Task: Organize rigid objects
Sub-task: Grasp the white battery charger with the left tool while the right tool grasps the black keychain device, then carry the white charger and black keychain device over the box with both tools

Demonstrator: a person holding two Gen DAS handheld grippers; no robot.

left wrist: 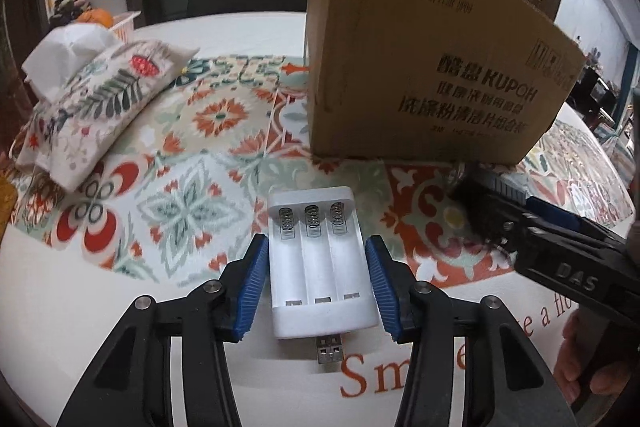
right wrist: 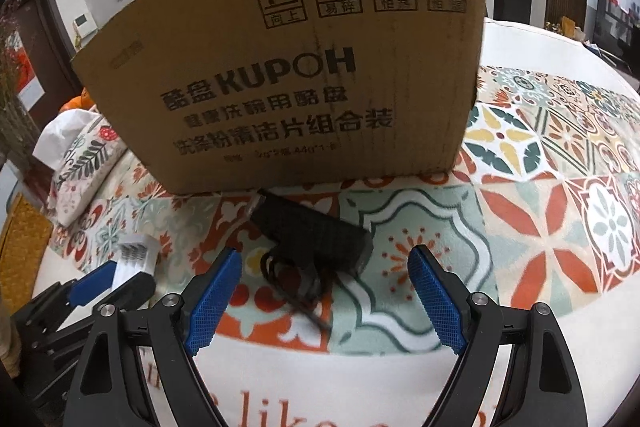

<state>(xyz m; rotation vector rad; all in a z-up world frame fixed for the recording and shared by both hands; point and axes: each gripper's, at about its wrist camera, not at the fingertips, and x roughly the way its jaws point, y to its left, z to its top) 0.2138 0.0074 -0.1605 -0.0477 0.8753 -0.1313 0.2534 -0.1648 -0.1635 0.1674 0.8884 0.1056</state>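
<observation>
A white three-slot battery charger [left wrist: 320,267] with a USB plug lies on the patterned tablecloth [left wrist: 192,155]. My left gripper [left wrist: 318,283] is shut on the charger, with a blue pad pressed against each long side. The charger [right wrist: 134,251] also shows at the left edge of the right wrist view. A black device with a cord [right wrist: 316,235] lies in front of the cardboard box [right wrist: 300,67]. My right gripper [right wrist: 324,291] stands open just short of the device, nothing between its pads. In the left wrist view the right gripper [left wrist: 520,203] reaches in from the right, over the black device [left wrist: 476,203].
The tall cardboard box [left wrist: 420,67] stands close behind both objects. A floral fabric tissue pouch [left wrist: 92,107] lies at the left, with an orange fruit behind it. The table edge curves near the bottom of both views. A hand [left wrist: 592,367] holds the right tool.
</observation>
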